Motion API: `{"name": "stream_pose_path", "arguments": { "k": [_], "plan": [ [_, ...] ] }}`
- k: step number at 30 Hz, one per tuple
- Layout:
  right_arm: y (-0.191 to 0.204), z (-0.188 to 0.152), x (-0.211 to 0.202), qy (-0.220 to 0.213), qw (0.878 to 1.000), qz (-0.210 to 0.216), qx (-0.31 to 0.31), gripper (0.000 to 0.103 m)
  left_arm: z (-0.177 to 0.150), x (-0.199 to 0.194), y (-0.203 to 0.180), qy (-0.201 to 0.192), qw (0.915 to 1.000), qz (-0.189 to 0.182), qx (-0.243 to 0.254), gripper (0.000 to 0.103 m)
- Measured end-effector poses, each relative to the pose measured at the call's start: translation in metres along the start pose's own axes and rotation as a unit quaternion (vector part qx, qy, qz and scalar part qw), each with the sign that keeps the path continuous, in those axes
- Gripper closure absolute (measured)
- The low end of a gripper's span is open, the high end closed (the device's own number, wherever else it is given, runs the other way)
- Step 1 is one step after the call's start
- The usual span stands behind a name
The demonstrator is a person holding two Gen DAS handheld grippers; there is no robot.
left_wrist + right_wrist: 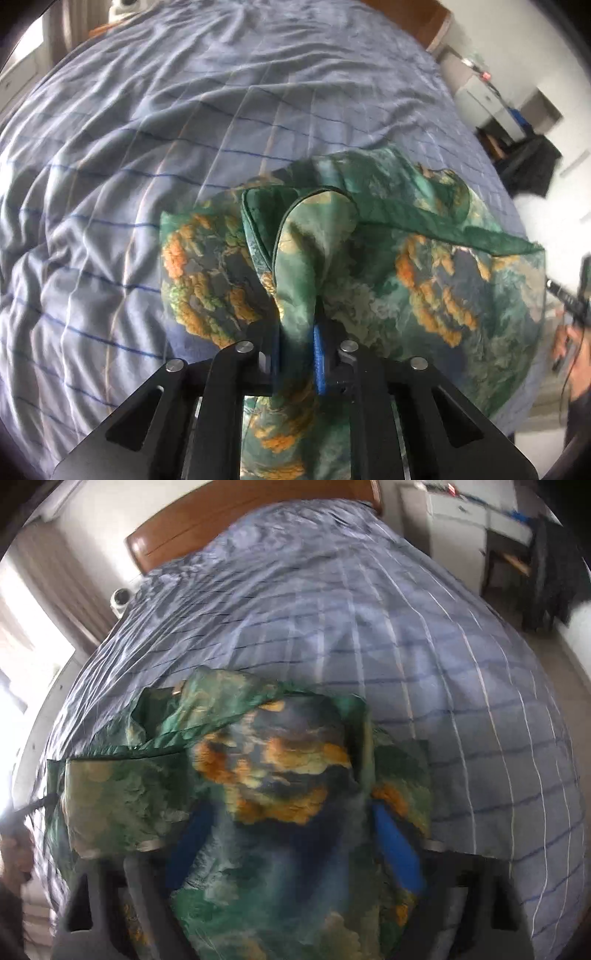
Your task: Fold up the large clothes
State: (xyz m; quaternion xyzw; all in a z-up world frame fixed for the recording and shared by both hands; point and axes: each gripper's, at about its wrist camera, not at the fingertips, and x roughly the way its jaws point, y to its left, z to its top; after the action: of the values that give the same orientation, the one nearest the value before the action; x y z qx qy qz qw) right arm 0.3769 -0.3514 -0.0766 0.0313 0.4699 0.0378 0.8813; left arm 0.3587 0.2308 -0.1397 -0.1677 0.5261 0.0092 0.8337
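A silky green garment (406,258) printed with orange and grey patches lies bunched on the blue striped bed cover (147,147). My left gripper (295,332) is shut on a raised fold of it, the cloth pinched between the blue pads. In the blurred right wrist view the same garment (280,760) drapes over and between the blue fingers (395,845) of my right gripper (291,830). Those fingers stand well apart, with loose cloth filling the gap. The part of the garment under the grippers is hidden.
The bed cover (406,664) spreads wide beyond the garment, with a wooden headboard (221,528) at the far end. A person's hand (569,347) holds the other gripper at the right edge. White furniture (480,96) and a dark chair (528,166) stand beside the bed.
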Motion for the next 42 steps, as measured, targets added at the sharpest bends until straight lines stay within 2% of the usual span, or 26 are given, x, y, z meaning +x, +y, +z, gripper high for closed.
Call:
{"name": "stream_pose_path", "arguments": {
  "k": [1,5,9,11,13,16,19,21,24,26,34,42],
  "plan": [
    [0.005,-0.001,-0.001,-0.003,1.0,-0.022,-0.011,0.092,-0.001,-0.003,-0.005,-0.007,0.9999,0.012,0.009,0.094],
    [0.018,0.0,-0.027,-0.05,0.994,-0.084,-0.045,0.095,0.008,-0.029,-0.023,-0.047,0.9977,0.041,0.029,0.095],
    [0.019,0.025,-0.068,-0.128,0.987,-0.092,-0.043,0.095,0.037,-0.061,-0.04,-0.119,0.9905,0.057,0.036,0.095],
    [0.023,0.037,-0.075,-0.153,0.982,-0.105,-0.041,0.095,0.05,-0.061,-0.048,-0.147,0.9852,0.078,0.04,0.095],
    [0.025,0.047,-0.07,-0.167,0.978,-0.118,-0.034,0.095,0.059,-0.044,-0.054,-0.159,0.9814,0.1,0.042,0.095],
    [0.019,0.053,-0.041,-0.157,0.978,-0.137,-0.019,0.095,0.063,0.006,-0.045,-0.128,0.9842,0.12,0.025,0.095],
    [0.003,0.04,0.016,-0.104,0.981,-0.161,-0.003,0.095,0.05,0.054,-0.027,-0.092,0.988,0.124,0.009,0.093],
    [-0.006,0.027,0.048,-0.073,0.983,-0.166,0.0,0.095,0.04,0.07,-0.016,-0.089,0.9895,0.114,0.003,0.091],
    [-0.005,0.012,0.075,-0.07,0.982,-0.176,-0.023,0.095,0.035,0.075,-0.012,-0.104,0.9894,0.101,0.002,0.09],
    [-0.004,0.008,0.08,-0.079,0.981,-0.177,-0.026,0.095,0.035,0.077,-0.01,-0.108,0.9894,0.097,0.002,0.089],
    [-0.015,0.002,0.08,-0.101,0.985,-0.139,0.001,0.092,0.03,0.08,-0.016,-0.129,0.9858,0.107,0.01,0.088],
    [-0.014,0.003,0.081,-0.103,0.985,-0.135,0.004,0.092,0.031,0.079,-0.013,-0.128,0.9862,0.105,0.009,0.087]
  ]
}}
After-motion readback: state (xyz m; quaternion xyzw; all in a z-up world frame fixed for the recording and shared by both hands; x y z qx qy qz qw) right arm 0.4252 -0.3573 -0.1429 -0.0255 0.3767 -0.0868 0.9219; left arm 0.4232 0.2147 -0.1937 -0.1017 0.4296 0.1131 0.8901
